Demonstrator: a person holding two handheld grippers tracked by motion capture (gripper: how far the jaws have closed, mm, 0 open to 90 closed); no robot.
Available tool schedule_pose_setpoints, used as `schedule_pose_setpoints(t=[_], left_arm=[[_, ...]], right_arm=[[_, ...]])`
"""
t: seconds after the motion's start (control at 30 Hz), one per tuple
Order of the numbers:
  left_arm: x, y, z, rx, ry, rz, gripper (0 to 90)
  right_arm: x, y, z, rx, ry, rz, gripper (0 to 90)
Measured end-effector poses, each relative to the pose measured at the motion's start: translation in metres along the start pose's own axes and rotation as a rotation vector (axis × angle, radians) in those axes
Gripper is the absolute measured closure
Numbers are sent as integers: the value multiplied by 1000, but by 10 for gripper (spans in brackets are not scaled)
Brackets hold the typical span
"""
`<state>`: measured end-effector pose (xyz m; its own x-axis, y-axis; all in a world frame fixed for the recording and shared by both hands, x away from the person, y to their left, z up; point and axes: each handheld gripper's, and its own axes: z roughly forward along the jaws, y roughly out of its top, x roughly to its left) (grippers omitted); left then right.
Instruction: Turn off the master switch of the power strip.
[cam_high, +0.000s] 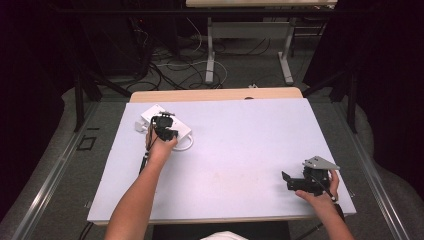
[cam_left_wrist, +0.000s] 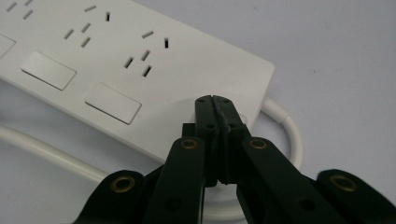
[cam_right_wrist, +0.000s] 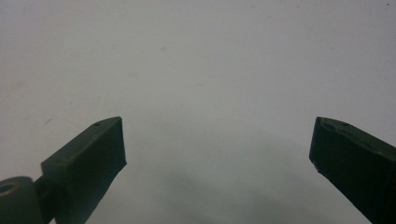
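At the left of the high view, the left hand-held gripper (cam_high: 164, 131) reaches onto a white power strip (cam_high: 150, 115) that lies near the far left corner of the pale surface (cam_high: 240, 140). From that height the strip is a small white block with a loop of white cable (cam_high: 186, 146) curling out beside the hand; its details are too small to read. The left gripper view brings them close: rows of socket slots, two flat rectangular switches (cam_left_wrist: 112, 102), and the cable (cam_left_wrist: 288, 128) leaving the strip's end in a bend. The left hand-held gripper (cam_left_wrist: 215, 101) has its jaws pressed together with nothing between them, and their tips sit right at the strip's near edge, close to the corner where the cable comes out. Whether the tips press on the casing cannot be told.

Toward the right, the middle of the surface is bare. At the near right corner the right hand-held gripper (cam_high: 286, 180) rests low, well apart from the strip. The right gripper view shows its jaws spread wide apart over plain surface (cam_right_wrist: 210, 70), holding nothing.
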<state>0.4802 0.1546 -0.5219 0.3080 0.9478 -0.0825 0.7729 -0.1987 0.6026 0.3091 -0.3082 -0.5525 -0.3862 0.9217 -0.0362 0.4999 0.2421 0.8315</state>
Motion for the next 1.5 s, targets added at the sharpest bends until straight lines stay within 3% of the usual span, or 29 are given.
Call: schedule_pose_setpoints(t=[0.63, 0.77, 1.03, 1.13, 1.33, 1.37, 1.5], left_arm=[[-2, 2, 0, 6, 3, -3, 883], [-1, 2, 0, 9, 2, 13, 846], [0, 3, -1, 6, 8, 8, 778], [-1, 3, -2, 2, 2, -5, 755], [1, 4, -4, 0, -24, 14, 684], [-1, 4, -3, -7, -32, 3, 673], [-3, 4, -3, -8, -26, 22, 631]], right_arm=[[1, 0, 2, -3, 1, 6, 30], [1, 0, 2, -3, -2, 6, 30], [0, 0, 1, 6, -1, 1, 30], [0, 0, 1, 2, 4, 1, 30], [-1, 0, 1, 2, 0, -3, 30], [-1, 0, 1, 0, 2, -2, 30], [0, 0, 1, -2, 0, 4, 30]])
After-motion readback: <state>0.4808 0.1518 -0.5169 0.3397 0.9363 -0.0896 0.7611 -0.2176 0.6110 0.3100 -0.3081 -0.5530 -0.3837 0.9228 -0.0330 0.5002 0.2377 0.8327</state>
